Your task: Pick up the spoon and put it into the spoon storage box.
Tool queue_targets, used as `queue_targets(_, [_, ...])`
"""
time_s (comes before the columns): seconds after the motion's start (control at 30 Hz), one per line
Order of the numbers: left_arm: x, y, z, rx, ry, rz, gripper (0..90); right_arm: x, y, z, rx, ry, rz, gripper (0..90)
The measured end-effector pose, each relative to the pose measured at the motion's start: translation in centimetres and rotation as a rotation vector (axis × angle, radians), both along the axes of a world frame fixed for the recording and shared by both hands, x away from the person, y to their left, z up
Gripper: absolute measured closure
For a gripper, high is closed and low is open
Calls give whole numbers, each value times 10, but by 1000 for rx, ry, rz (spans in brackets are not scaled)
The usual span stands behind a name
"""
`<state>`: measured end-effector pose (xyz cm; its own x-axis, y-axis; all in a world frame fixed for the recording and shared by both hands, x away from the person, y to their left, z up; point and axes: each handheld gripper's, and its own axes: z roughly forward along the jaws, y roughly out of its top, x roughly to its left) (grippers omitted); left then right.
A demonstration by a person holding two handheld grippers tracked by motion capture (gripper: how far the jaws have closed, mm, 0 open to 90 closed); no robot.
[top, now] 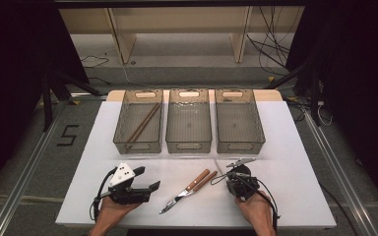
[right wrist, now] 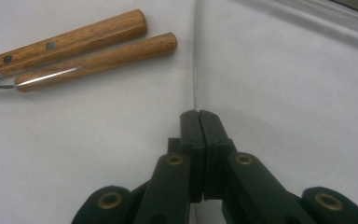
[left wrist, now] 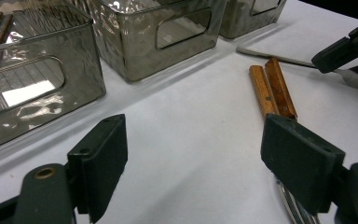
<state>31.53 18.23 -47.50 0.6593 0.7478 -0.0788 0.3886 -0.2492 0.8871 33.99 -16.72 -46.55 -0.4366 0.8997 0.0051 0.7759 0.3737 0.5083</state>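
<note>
Fingers of the right gripper (right wrist: 199,114) are pressed flat together, pad against pad; whether the thin bright line running up from their tips is a metal handle caught in them cannot be told in its own view. In the left gripper view its tip (left wrist: 328,58) sits on a slim metal utensil (left wrist: 279,58) that lies on the white table cover (top: 295,196), with a rounded shiny end showing just past the jaw; whether it is clamped or merely touched is hard to make out. Fingers of the left gripper (left wrist: 200,161) stand wide apart with nothing between them, the bare cover showing through the gap. Two wooden-handled utensils (top: 189,189) lie side by side, touching, between the two grippers, handles toward the bins and metal ends toward the person. Their handles (right wrist: 81,49) are light brown with dark rivets on one; the metal ends are thin and blurred in the high view, and the left gripper's right pad covers part of them in its own view. Three smoky translucent bins (top: 189,128) stand in a row at the far side. The left bin (top: 123,132) holds brown sticks (top: 143,123) lying diagonally, probably chopsticks. Both hands enter at the lower edge, cut off at the wrist.
</note>
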Motion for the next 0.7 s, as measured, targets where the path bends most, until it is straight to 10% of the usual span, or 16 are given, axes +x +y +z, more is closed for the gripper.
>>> queue_targets(0.7, [1,3,0,-18,0,4,216,-1,-12,63,165,-141,56,900])
